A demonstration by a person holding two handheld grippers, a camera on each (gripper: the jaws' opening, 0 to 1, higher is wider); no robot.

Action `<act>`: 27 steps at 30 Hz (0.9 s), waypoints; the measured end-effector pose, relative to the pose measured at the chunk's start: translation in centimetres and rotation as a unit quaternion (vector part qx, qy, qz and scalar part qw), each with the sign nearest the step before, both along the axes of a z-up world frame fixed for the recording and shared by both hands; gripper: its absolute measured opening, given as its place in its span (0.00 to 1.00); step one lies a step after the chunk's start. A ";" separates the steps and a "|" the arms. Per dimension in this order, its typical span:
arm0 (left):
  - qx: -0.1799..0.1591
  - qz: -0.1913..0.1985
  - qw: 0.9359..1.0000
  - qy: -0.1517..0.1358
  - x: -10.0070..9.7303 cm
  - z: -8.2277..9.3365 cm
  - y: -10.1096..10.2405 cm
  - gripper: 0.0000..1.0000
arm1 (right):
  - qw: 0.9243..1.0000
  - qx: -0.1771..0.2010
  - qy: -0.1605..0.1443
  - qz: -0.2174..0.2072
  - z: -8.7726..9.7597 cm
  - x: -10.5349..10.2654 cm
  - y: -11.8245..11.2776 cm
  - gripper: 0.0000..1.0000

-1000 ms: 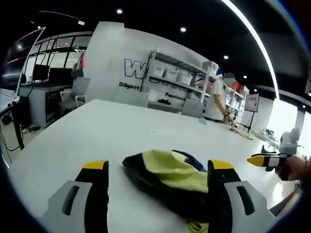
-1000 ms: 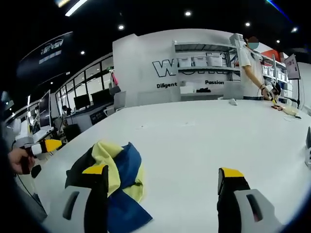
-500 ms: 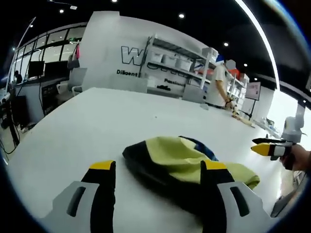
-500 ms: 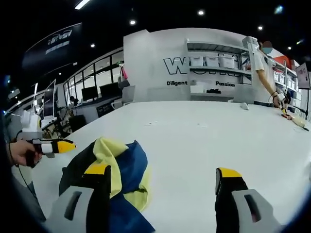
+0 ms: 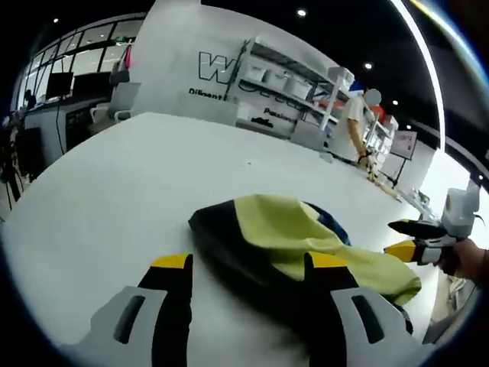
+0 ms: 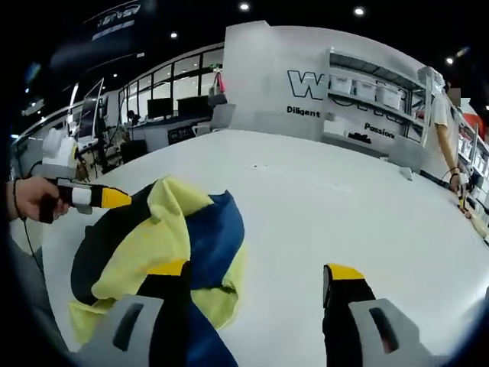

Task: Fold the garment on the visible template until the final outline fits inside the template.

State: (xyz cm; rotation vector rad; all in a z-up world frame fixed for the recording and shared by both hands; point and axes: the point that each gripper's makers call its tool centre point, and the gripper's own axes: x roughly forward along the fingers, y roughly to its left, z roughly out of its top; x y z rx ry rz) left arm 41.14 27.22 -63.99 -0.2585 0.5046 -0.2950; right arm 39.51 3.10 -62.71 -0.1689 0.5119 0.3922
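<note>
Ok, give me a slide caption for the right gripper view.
Open right gripper over a crumpled yellow, blue and black garment on a white table; left gripper reaches in alongside.

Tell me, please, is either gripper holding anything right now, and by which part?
Nothing is held: both the left gripper and right gripper have jaws apart, around or beside the garment.

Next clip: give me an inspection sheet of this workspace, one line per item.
Surface: white table, bare apart from the garment; no template outline discernible.
Job's things: garment, yellow, blue and black, crumpled in a heap, not folded.
Clutter: nothing seen.
Grippers: left gripper open, jaws at the garment's near edge; right gripper open, one jaw over the garment.
Cables: nothing seen on the table.
Surroundings: shelving with bins, lettered wall, person standing at the far end.
</note>
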 end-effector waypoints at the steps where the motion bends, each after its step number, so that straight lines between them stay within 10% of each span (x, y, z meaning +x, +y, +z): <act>1: -0.001 0.001 1.000 0.001 0.0 -0.1 0.0 0.50 | 1.000 -0.007 -0.001 0.012 -0.2 0.0 0.3 0.62; 27: 0.042 -0.014 0.998 0.032 0.3 -2.7 -0.9 0.00 | 0.993 -0.065 0.062 0.080 -4.9 -0.6 2.7 0.07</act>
